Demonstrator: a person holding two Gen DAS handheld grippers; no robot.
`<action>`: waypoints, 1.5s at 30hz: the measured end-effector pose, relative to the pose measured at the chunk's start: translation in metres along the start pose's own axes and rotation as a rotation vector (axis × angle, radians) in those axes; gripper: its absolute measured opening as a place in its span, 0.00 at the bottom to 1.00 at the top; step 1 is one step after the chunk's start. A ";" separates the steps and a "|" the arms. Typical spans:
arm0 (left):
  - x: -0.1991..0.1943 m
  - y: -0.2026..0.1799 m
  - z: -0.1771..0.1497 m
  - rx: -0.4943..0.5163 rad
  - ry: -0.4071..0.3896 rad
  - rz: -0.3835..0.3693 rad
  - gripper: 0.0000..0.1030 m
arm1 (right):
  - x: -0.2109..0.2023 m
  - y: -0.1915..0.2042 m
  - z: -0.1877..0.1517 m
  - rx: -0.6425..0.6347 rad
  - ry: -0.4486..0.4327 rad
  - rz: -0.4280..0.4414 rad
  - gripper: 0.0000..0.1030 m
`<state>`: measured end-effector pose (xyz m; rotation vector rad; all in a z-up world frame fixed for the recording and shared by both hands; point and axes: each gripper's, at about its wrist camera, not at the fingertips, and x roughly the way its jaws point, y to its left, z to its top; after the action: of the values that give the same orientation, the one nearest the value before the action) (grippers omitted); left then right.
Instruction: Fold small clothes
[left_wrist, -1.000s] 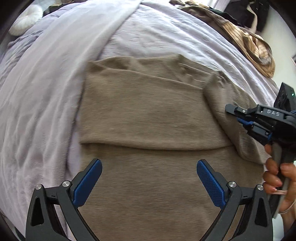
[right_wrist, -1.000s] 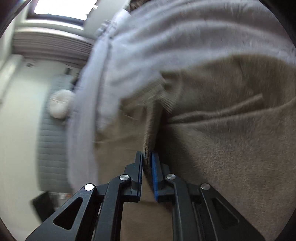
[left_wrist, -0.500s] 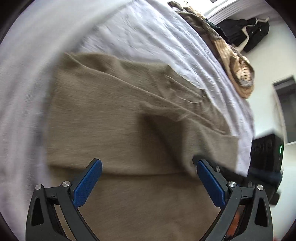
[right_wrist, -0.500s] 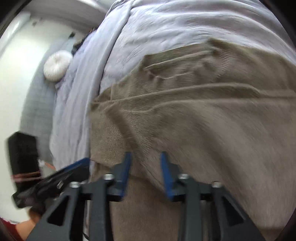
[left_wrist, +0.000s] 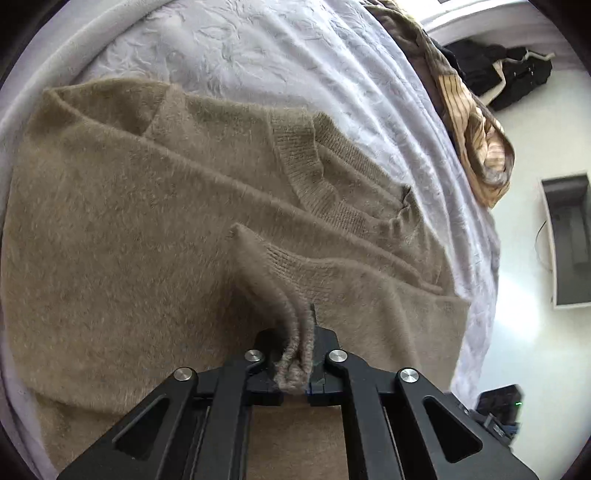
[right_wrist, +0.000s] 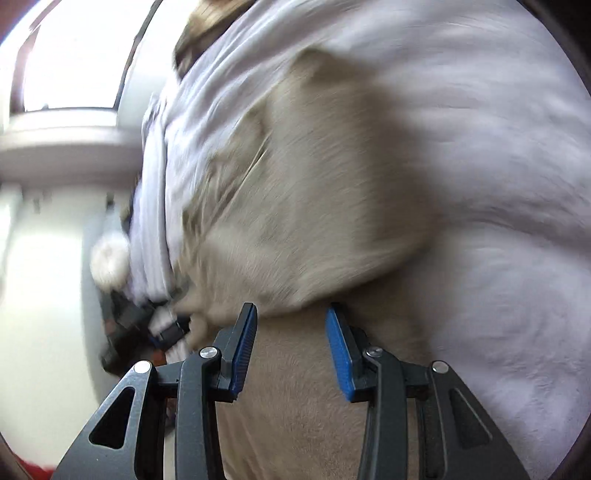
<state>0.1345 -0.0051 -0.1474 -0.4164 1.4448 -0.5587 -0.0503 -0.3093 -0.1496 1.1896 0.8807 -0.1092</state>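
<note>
A tan fuzzy knit sweater (left_wrist: 147, 236) lies partly folded on a pale lilac bedspread (left_wrist: 280, 59). My left gripper (left_wrist: 293, 363) is shut on a bunched ribbed edge of the sweater (left_wrist: 291, 332) and pulls it up into a ridge. In the right wrist view, blurred by motion, the sweater (right_wrist: 314, 206) fills the middle. My right gripper (right_wrist: 291, 350) is open with blue pads (right_wrist: 340, 354), just above the sweater fabric and holding nothing. The left gripper shows dimly at the left of that view (right_wrist: 147, 325).
A brown striped cloth (left_wrist: 476, 140) lies at the bed's far right edge. Dark clothes (left_wrist: 498, 70) sit beyond it. A dark screen (left_wrist: 569, 236) stands on the right by the white wall. A white round cushion (right_wrist: 109, 262) shows at left.
My left gripper went from wide open to shut on the sweater's edge. My right gripper let go of the sweater, opened and swung away.
</note>
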 end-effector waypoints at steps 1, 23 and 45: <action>-0.007 -0.003 0.004 0.015 -0.026 -0.005 0.07 | -0.002 -0.007 0.005 0.052 -0.036 0.027 0.41; -0.030 0.025 -0.013 0.078 -0.064 0.055 0.07 | -0.008 -0.024 0.054 0.203 -0.170 0.109 0.06; -0.074 0.018 -0.038 0.239 -0.116 0.326 0.77 | -0.026 -0.012 0.084 -0.036 -0.108 -0.093 0.42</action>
<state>0.0961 0.0556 -0.1019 -0.0211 1.2831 -0.4289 -0.0286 -0.3936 -0.1344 1.0997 0.8394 -0.2299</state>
